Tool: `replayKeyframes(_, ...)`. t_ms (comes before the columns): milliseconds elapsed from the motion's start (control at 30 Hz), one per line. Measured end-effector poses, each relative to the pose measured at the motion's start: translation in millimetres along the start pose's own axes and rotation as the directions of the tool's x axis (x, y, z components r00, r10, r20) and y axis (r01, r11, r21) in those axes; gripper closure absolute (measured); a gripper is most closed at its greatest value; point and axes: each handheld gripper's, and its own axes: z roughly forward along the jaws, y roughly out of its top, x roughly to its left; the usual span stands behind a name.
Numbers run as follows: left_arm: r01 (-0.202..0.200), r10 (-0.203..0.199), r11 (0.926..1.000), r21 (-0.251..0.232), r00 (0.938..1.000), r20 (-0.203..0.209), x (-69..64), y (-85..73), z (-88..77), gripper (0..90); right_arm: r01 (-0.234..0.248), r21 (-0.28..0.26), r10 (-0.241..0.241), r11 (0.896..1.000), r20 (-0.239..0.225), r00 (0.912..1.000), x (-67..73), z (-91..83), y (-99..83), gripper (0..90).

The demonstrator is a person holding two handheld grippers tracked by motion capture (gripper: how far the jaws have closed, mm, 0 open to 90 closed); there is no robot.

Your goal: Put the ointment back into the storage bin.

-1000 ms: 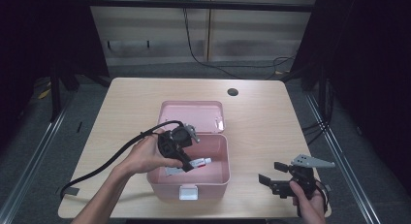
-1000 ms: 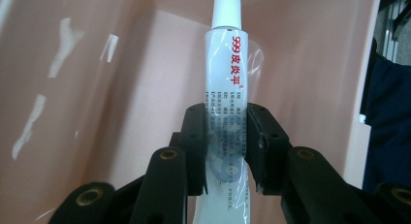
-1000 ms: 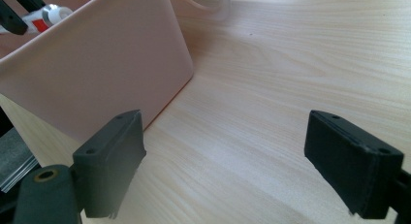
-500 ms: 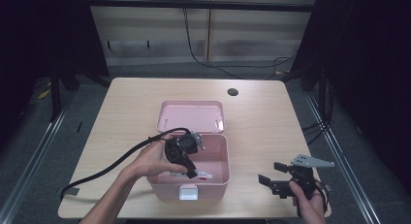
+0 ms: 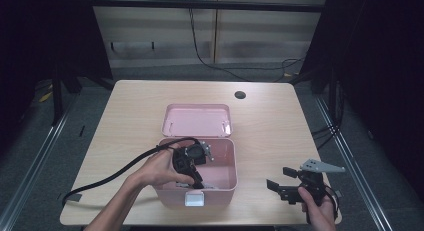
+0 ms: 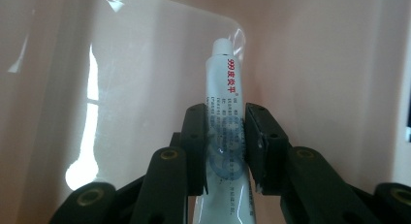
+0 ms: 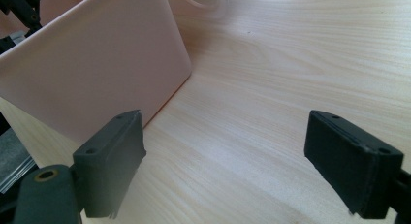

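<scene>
A: Tube (image 6: 226, 117), white with red print, sits pinched between the jaws of our left gripper (image 6: 225, 146), which is down inside the pink box (image 5: 226, 181) at the near middle of the table (image 5: 125, 106). How do we think it will handle?

B: Light and soft, we'd judge. The body looks like thin squeezable plastic, so a hard clamp could dent it or press the contents toward the cap (image 6: 222, 47). We have it across the mid-body, below the cap shoulder, which seems the sensible spot (the flat crimped end would be stiffer, but it lies below the frame's edge).

A: And the clear sheet (image 6: 145, 64) behind it?

B: Glossy, with glare; we can't tell whether it is a bag around the tube or a separate piece. From the high view our hand (image 5: 162, 168) covers most of the box interior, so what else lies in there is hidden.

A: The other side?

B: Our right gripper (image 5: 287, 183) rests low near the right edge, jaws spread wide with nothing between them, the box wall just to its left, the hinged lid (image 5: 196, 120) lying back on the far side
</scene>
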Motion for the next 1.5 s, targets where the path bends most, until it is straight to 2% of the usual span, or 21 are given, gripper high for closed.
replayKeyframes(233,0.001,-0.001,1.0000,0.007,0.9999,0.015,0.5,0.9,6.1,71.1,0.004,0.003,-0.004,1.000,0.005,1.0000,-0.2,0.3,-0.1,14.4)
replayKeyframes(300,-0.010,0.010,0.9997,0.022,0.9998,0.017,0.4,1.8,7.6,71.0,0.005,0.004,-0.005,1.000,0.004,1.0000,-0.2,0.3,-0.1,14.4)
replayKeyframes(367,-0.014,0.013,0.9998,0.015,0.9998,0.015,-0.3,1.7,7.8,71.1,0.004,0.004,-0.004,1.000,0.004,1.0000,0.1,0.3,-0.1,14.4)
replayKeyframes(433,-0.006,0.005,0.9996,0.026,0.9996,0.027,0.6,1.6,8.3,71.0,0.004,0.003,-0.004,1.000,0.003,1.0000,0.0,0.6,-0.1,14.4)
replayKeyframes(500,-0.002,0.001,0.9990,0.045,0.9998,0.022,1.9,2.1,9.2,71.0,0.003,0.006,-0.003,1.000,0.005,1.0000,0.0,0.7,-0.1,14.5)
replayKeyframes(633,0.006,-0.008,0.9987,0.052,0.9993,0.036,2.1,2.3,11.2,71.0,0.003,0.006,-0.003,1.000,0.005,1.0000,0.2,0.7,-0.1,14.5)
replayKeyframes(867,0.016,-0.022,0.9935,0.112,0.9983,0.053,5.0,3.0,16.6,70.9,0.004,0.008,-0.004,1.000,0.004,1.0000,0.0,0.8,0.1,14.4)
replayKeyframes(933,0.030,-0.037,0.9928,0.116,0.9978,0.054,4.9,3.0,18.0,70.9,0.006,0.008,-0.006,1.000,0.005,1.0000,-0.3,0.9,0.0,14.4)
replayKeyframes(1000,0.019,-0.027,0.9915,0.129,0.9980,0.058,5.7,3.2,18.6,70.8,0.006,0.008,-0.006,1.000,0.005,1.0000,-0.2,0.9,0.0,14.5)
replayKeyframes(1033,0.029,-0.037,0.9911,0.130,0.9976,0.059,5.2,3.2,19.4,70.8,0.005,0.008,-0.005,1.000,0.004,1.0000,-0.2,0.9,0.0,14.4)
replayKeyframes(1100,0.030,-0.038,0.9886,0.148,0.9978,0.054,5.5,3.2,20.4,70.7,0.005,0.009,-0.005,1.000,0.006,1.0000,-0.3,1.0,0.0,14.4)
replayKeyframes(1433,0.041,-0.049,0.9846,0.170,0.9978,0.043,7.0,3.7,22.9,70.5,0.005,0.009,-0.005,1.000,0.007,1.0000,-0.2,0.9,0.0,14.5)
replayKeyframes(1500,0.037,-0.045,0.9817,0.187,0.9983,0.038,6.8,4.0,23.8,70.5,0.005,0.010,-0.005,1.000,0.006,1.0000,-0.3,1.0,0.0,14.5)
